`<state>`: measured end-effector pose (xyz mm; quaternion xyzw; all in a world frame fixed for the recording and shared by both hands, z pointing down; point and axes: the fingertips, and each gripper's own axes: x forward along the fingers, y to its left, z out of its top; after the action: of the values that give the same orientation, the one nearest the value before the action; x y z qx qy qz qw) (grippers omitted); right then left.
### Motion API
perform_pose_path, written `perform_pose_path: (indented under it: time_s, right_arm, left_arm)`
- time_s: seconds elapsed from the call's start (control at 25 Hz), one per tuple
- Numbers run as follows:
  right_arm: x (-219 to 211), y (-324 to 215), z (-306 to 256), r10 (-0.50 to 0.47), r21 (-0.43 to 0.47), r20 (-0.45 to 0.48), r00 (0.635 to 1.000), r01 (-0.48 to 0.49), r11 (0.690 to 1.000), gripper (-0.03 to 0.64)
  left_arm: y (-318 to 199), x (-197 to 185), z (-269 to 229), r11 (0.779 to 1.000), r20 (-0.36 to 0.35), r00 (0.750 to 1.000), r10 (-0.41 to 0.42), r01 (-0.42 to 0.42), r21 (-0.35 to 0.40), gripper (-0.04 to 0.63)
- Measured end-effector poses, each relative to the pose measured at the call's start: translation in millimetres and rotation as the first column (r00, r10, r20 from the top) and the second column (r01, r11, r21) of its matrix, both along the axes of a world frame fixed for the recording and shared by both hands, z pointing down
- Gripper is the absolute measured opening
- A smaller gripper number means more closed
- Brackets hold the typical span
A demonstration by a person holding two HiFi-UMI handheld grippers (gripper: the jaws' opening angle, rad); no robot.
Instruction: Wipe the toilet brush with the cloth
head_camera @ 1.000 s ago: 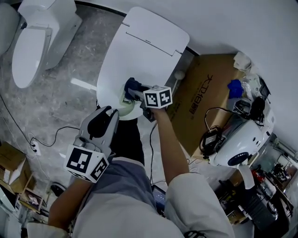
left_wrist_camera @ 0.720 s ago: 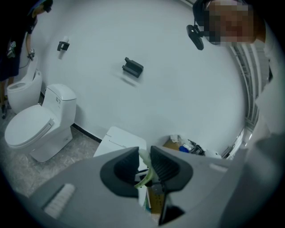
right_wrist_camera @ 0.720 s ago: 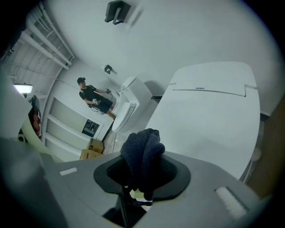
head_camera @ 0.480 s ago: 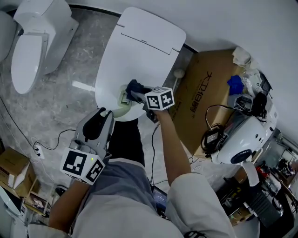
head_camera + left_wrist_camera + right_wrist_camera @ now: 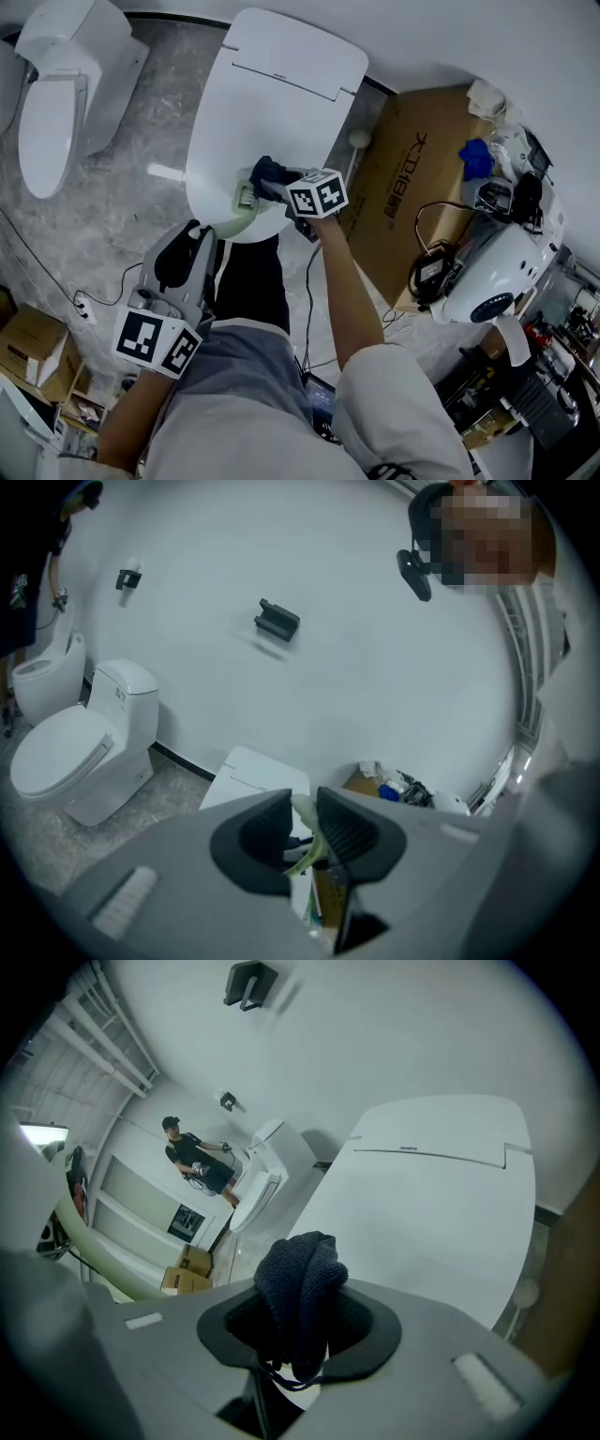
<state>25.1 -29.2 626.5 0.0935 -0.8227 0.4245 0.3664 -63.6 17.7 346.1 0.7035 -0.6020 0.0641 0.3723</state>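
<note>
One toilet brush [image 5: 244, 199], pale green with a slim handle, is held over the front edge of a closed white toilet lid [image 5: 281, 84]. Its handle runs back to the left claw [image 5: 190, 236], and the left gripper view shows that claw's jaws closed on the thin shaft. The brush's far end sits just beside one dark blue cloth [image 5: 266, 172], though whether the two touch cannot be told. The cloth is a knitted, bunched wad – the right claw [image 5: 302, 1312] grips it, jaws pressed to either side and a loose thread hanging below.

Two claws are at work, each carrying one marker cube. Two white toilets show in the head view: the large one under the brush, and a second toilet [image 5: 52, 103] well apart at upper left. One flat cardboard box [image 5: 412, 178] lies on the floor beside the large toilet – a small blue item [image 5: 475, 157] rests near its far corner. One distant person [image 5: 192, 1166] appears in the right gripper view
</note>
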Motion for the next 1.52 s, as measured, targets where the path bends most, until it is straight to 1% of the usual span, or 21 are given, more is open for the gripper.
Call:
perform_pose_path:
  time_s: [0.08, 0.28, 0.36, 0.48, 0.56, 0.68, 0.84, 0.96, 1.04, 1.32, 1.52]
  right_arm:
    - [0, 0, 1, -0.021, 0.024, -0.011, 1.000, 0.021, 0.999, 0.117]
    - [-1, -4, 1, -0.071, 0.121, -0.065, 0.995, 0.079, 0.989, 0.117]
    - [0, -6, 2, -0.065, 0.140, -0.080, 0.995, 0.076, 0.987, 0.117]
    - [5, -12, 6, -0.020, 0.152, -0.106, 0.994, 0.036, 0.988, 0.115]
    - [11, -14, 10, 0.016, 0.154, -0.126, 0.992, 0.004, 0.988, 0.114]
    - [15, -14, 17, 0.051, 0.140, -0.126, 0.991, -0.034, 0.990, 0.114]
    - [23, -14, 34, 0.046, 0.145, -0.176, 0.983, -0.021, 0.989, 0.114]
    - [25, -13, 41, 0.057, 0.133, -0.162, 0.985, -0.035, 0.991, 0.112]
    - [26, -14, 45, 0.046, 0.135, -0.168, 0.985, -0.023, 0.991, 0.112]
    - [26, -18, 60, -0.040, 0.150, -0.194, 0.980, 0.070, 0.986, 0.112]
    - [34, -16, 73, -0.043, 0.127, -0.210, 0.977, 0.071, 0.989, 0.112]
  left_arm:
    - [-1, 0, 0, 1.000, 0.002, 1.000, 0.002, -0.002, -0.001, 0.000]
    - [-2, 1, 1, 1.000, 0.002, 1.000, 0.004, -0.004, -0.005, 0.000]
    - [-3, 1, 1, 1.000, 0.004, 1.000, 0.004, -0.004, -0.004, 0.000]
    - [-4, 1, 2, 1.000, 0.006, 1.000, 0.003, -0.003, -0.004, 0.000]
    - [-3, 1, 1, 1.000, 0.006, 1.000, 0.002, -0.002, -0.006, 0.000]
    - [-3, 1, 1, 1.000, 0.008, 1.000, 0.003, -0.003, -0.007, 0.000]
    - [-3, 2, 1, 1.000, 0.012, 1.000, 0.002, -0.002, -0.006, 0.000]
    - [-2, 2, 2, 1.000, 0.014, 1.000, 0.000, 0.000, -0.006, 0.000]
    - [-2, 3, 2, 1.000, 0.017, 1.000, -0.001, 0.001, -0.005, 0.000]
    - [-2, 5, 3, 1.000, 0.027, 1.000, -0.007, 0.007, -0.011, 0.000]
    - [-3, 4, 3, 1.000, 0.036, 0.999, -0.012, 0.013, -0.010, 0.000]
